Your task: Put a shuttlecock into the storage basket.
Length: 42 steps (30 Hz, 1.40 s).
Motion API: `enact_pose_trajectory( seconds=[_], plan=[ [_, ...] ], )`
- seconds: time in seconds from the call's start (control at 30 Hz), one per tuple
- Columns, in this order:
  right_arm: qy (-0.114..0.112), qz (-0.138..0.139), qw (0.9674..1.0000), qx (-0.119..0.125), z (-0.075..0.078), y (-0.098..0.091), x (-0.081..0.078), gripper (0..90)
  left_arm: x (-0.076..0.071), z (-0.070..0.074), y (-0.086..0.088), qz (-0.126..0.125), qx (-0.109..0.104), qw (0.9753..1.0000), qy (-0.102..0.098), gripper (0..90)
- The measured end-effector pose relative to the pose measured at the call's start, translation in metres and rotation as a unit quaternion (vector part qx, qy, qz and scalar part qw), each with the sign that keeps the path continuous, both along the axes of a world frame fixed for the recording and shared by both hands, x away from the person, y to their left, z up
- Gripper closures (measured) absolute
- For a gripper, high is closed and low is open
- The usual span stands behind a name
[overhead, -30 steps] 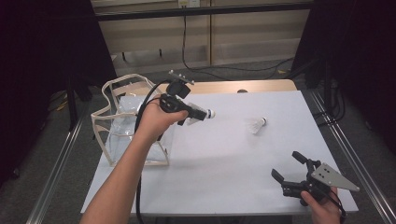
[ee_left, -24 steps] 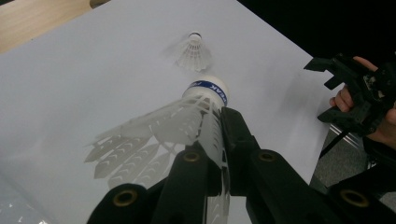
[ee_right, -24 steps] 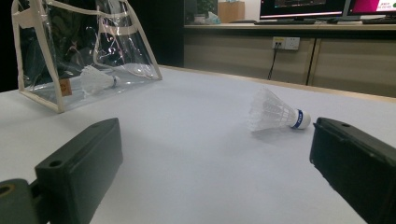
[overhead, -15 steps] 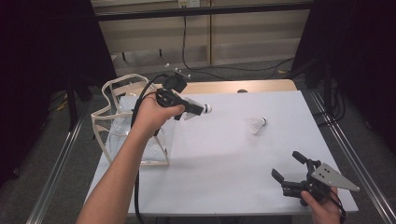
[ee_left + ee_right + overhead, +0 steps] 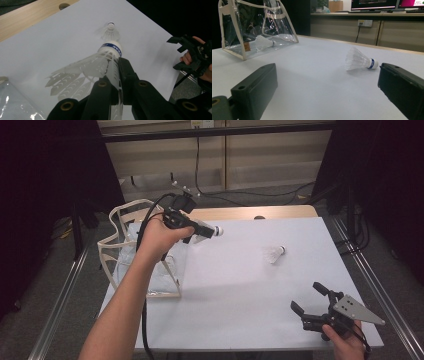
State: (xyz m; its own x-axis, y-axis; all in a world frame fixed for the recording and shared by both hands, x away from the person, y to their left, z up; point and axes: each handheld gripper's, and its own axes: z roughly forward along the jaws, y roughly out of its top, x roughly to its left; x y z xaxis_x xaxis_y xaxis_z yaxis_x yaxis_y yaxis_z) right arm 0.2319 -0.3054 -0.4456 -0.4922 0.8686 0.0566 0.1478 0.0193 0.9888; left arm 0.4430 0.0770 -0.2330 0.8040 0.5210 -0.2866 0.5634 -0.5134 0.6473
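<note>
My left gripper [image 5: 207, 231] is shut on the feather skirt of a white shuttlecock [image 5: 217, 230], held in the air beside the clear bag [image 5: 107, 257], cork pointing right. In the left gripper view the jaws pinch the feathers of this shuttlecock [image 5: 100, 62], whose cork has a blue band. A second shuttlecock [image 5: 274, 254] lies on its side on the white table [image 5: 240, 290], right of centre. My right gripper [image 5: 306, 296] stands open near the front right corner with nothing between its jaws. A third shuttlecock [image 5: 263, 42] lies inside the bag [image 5: 233, 32].
The clear bag with cream trim stands open at the table's left edge. A wooden strip [image 5: 260, 212] runs along the far edge. Metal rails flank the table on both sides. Cables hang behind it.
My left gripper has drifted slightly up and to the left in the high view, still holding the shuttlecock. The right gripper has stayed where it was.
</note>
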Motion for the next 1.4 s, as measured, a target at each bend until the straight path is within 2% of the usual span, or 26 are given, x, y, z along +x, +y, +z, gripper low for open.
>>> enact_pose_trajectory(
  seconds=[0.47,0.7,0.93,1.0,1.27,1.4],
  plan=[
    [0.0,0.0,1.0,0.0,0.0,0.0,0.0,2.3,0.007,0.007,0.014,0.012,0.013,0.9998,-0.004,88.0],
    [0.0,0.0,1.0,0.0,0.0,0.0,0.0,2.3,0.009,0.012,0.021,0.026,0.009,0.9996,-0.005,88.0],
    [0.0,-0.001,1.0,-0.001,0.0,0.0,0.0,2.3,0.011,0.016,0.026,0.029,0.014,0.9994,-0.009,88.0],
    [0.0,0.0,1.0,-0.002,0.0,-0.001,0.0,2.3,0.011,0.017,0.027,0.038,0.009,0.9992,-0.009,88.0],
    [0.0,-0.001,1.0,-0.001,0.0,0.0,0.0,2.2,0.013,0.021,0.034,0.05,0.009,0.9986,-0.012,87.9],
    [0.0,-0.001,1.0,-0.001,0.0,0.0,0.0,2.2,0.014,0.022,0.037,0.049,0.015,0.9986,-0.015,87.9]
  ],
)
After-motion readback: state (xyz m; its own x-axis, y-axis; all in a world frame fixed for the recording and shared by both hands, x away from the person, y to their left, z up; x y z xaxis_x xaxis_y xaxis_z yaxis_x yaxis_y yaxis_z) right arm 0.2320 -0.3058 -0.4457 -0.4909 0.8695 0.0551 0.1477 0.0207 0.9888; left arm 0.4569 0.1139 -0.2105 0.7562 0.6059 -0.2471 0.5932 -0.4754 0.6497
